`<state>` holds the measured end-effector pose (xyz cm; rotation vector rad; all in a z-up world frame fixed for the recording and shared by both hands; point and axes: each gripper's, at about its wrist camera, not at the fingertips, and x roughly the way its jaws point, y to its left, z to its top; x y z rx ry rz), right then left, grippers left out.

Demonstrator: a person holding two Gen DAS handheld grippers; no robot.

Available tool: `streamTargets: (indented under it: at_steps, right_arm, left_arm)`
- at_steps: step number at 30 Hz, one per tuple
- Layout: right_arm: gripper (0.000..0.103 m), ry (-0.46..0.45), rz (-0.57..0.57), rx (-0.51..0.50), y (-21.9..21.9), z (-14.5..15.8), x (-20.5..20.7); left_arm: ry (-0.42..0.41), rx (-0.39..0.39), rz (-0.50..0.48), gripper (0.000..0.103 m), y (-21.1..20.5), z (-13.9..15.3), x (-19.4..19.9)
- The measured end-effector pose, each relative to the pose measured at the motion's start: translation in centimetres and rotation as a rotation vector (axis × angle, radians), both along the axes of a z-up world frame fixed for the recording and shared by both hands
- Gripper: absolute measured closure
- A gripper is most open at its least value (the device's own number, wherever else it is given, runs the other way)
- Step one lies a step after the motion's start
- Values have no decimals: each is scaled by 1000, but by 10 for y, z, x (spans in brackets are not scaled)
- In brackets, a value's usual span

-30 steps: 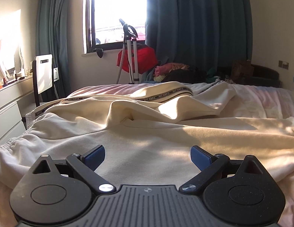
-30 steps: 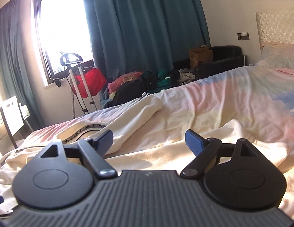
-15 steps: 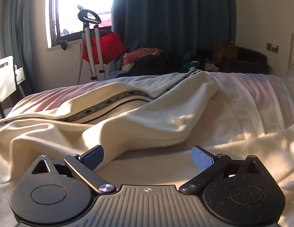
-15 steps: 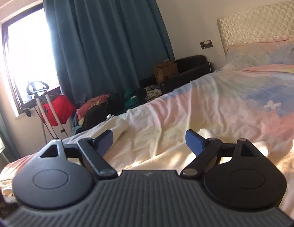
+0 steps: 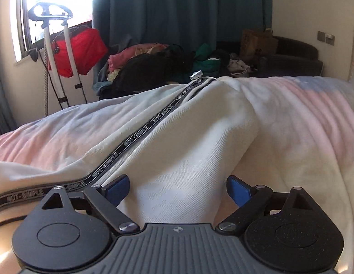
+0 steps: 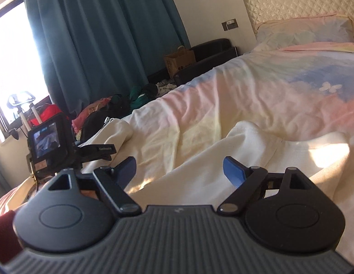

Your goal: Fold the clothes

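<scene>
A cream garment [image 5: 188, 150] with a black lettered side stripe [image 5: 140, 134] lies spread on the bed. In the left wrist view one long leg of it runs away from me, and my left gripper [image 5: 178, 186] is open with its blue pads on either side of that leg's near part. In the right wrist view more of the cream garment [image 6: 222, 159] lies in front of my right gripper [image 6: 179, 170], which is open and empty just above it. The left gripper's camera body [image 6: 49, 141] shows at the left of that view.
The bed [image 6: 279, 91] has a pastel pink and blue cover, a pillow [image 6: 302, 32] and a quilted headboard. Beyond the far edge are a clothes pile [image 5: 154, 66], a red bag [image 5: 76, 52] on a white stand, a paper bag [image 6: 179, 61], teal curtains and a bright window.
Both grippers have swung to the right. The left one has come close over the striped leg of the garment. The right one now faces the headboard side, with the left gripper in its view.
</scene>
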<state>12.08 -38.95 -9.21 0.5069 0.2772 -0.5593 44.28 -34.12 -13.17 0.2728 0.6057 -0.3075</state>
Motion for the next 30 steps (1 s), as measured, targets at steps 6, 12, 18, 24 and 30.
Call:
streamTargets:
  at_steps: [6, 12, 18, 24, 30]
  right_arm:
    - [19, 10, -16, 53, -10, -11, 4]
    - [18, -42, -9, 48, -8, -4, -8]
    - [18, -64, -74, 90, -18, 2, -24]
    - [17, -91, -156, 139, -31, 0, -36]
    - [18, -69, -119, 123, -30, -6, -29]
  left_arm:
    - [7, 90, -79, 75, -21, 4, 7]
    - [-94, 106, -156, 98, -20, 54, -18]
    - [-115, -155, -362, 99, 15, 147, -47]
    - [-11, -249, -392, 94, 21, 146, -48]
    - [62, -205, -368, 32, 24, 108, -70]
